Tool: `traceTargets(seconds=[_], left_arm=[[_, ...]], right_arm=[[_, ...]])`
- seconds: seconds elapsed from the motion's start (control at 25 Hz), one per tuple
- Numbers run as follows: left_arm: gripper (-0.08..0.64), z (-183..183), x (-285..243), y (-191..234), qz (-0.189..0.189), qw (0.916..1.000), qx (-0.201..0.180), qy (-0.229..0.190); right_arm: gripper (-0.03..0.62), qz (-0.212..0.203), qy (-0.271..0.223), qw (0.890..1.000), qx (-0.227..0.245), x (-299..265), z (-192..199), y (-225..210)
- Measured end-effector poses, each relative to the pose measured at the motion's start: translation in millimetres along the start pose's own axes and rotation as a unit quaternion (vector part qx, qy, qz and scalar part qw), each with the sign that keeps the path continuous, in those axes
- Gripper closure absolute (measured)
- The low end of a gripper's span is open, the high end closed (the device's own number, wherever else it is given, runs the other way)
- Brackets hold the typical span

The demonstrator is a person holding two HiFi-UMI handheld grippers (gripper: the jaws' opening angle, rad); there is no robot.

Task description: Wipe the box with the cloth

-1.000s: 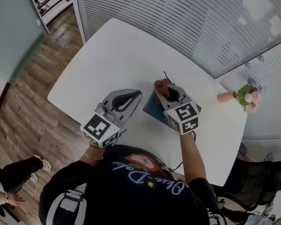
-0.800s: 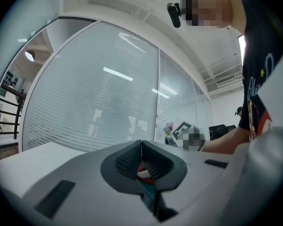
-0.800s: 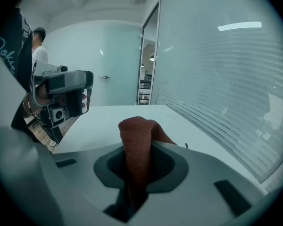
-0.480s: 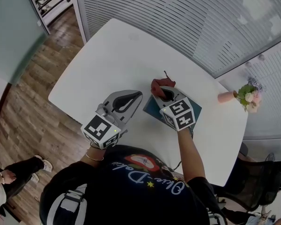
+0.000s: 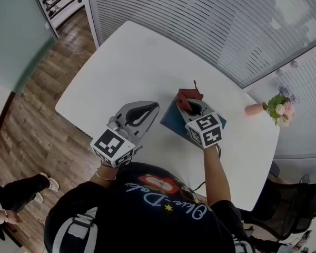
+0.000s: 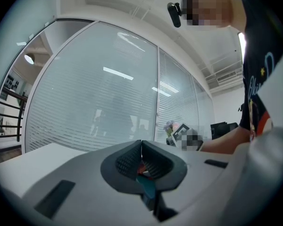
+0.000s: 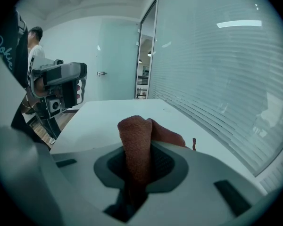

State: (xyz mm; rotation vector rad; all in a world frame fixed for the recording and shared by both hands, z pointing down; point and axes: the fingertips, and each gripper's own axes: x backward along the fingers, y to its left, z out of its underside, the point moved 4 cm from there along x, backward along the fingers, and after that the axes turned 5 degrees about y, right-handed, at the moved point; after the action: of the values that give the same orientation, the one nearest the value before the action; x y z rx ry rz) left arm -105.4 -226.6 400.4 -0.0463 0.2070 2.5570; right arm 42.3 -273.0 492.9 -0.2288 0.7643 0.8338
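Observation:
A flat teal box [image 5: 173, 119] lies on the white table [image 5: 131, 62] in the head view. My right gripper [image 5: 190, 103] is over its far edge, shut on a reddish-brown cloth [image 5: 188, 97] that bunches out past the jaws. The right gripper view shows the cloth [image 7: 137, 145] clamped between the jaws of the right gripper [image 7: 139, 160]. My left gripper [image 5: 154, 107] rests to the left of the box, its jaws closed together with nothing in them. In the left gripper view the left gripper [image 6: 141, 160] points toward the box, a sliver of teal showing below.
A pink vase of flowers [image 5: 274, 108] stands near the table's right corner. Slatted blinds [image 5: 210, 20] run behind the table. A wooden floor [image 5: 37, 99] lies to the left, where another person's legs [image 5: 16, 194] show. A dark chair [image 5: 289, 215] is at lower right.
My right gripper has shifted the cloth back and forth over the box's far edge, left and then right again. The left gripper has stayed put.

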Motion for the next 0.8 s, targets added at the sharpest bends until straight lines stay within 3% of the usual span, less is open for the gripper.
traceTargets(seconds=[0.52,0.8], left_arm=[[0.555,-11.2,22.3,-26.5,-0.062,0.9980,-0.006,0.010],[0.555,-17.0,22.9,-45.4,-0.076,0.9970,-0.013,0.009]], right_arm=[[0.532,-0.016,-0.005,1.000,-0.008,21.0,18.5,-13.2],[0.532,-0.010,-0.002,1.000,-0.023,39.5,40.8,-24.5]])
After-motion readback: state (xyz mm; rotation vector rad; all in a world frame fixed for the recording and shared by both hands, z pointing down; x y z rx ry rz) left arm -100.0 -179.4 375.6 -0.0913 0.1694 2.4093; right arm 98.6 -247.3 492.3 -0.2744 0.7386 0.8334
